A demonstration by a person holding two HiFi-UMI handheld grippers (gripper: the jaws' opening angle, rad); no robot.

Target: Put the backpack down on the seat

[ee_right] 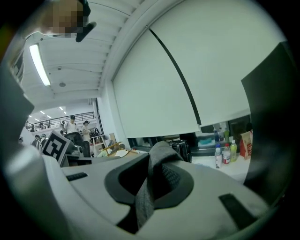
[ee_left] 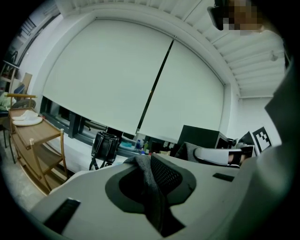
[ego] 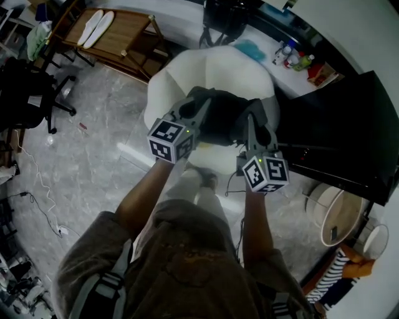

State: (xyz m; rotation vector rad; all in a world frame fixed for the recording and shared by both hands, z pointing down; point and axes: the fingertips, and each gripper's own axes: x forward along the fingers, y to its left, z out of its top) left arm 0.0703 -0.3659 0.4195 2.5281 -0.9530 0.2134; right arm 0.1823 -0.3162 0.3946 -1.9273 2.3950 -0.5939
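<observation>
Item: backpack (ego: 219, 118), dark grey, recorded over the front half of the seat (ego: 187, 71), a white rounded chair; whether its base touched the seat's cushion could not be told. Left gripper (ego: 201, 106): found at the seat's front edge, on the backpack's left side, its jaws drawn together and clamped on a grey mesh-backed strap (ee_left: 151, 185), which was seen pinched in the dark recess between them. Right gripper (ego: 249, 123): found just right of the left one, also at the seat's front edge, its jaws likewise closed and pinching a second strap (ee_right: 149, 187) of grey webbing. Both grippers were carried by bare forearms reaching toward the seat from the person (ego: 181, 261), who was placed directly in front of it. Blue object (ego: 250, 48): noted at the seat's far right rim, kind not determined. Wooden trolley (ego: 121, 34): set beyond the seat to its far left, with two white insoles (ego: 95, 28) laid on top. Black bag (ego: 224, 15): stood behind the seat. Bottles (ego: 290, 55): grouped behind the seat to its right. Black panel (ego: 340, 134): positioned right of the seat.
</observation>
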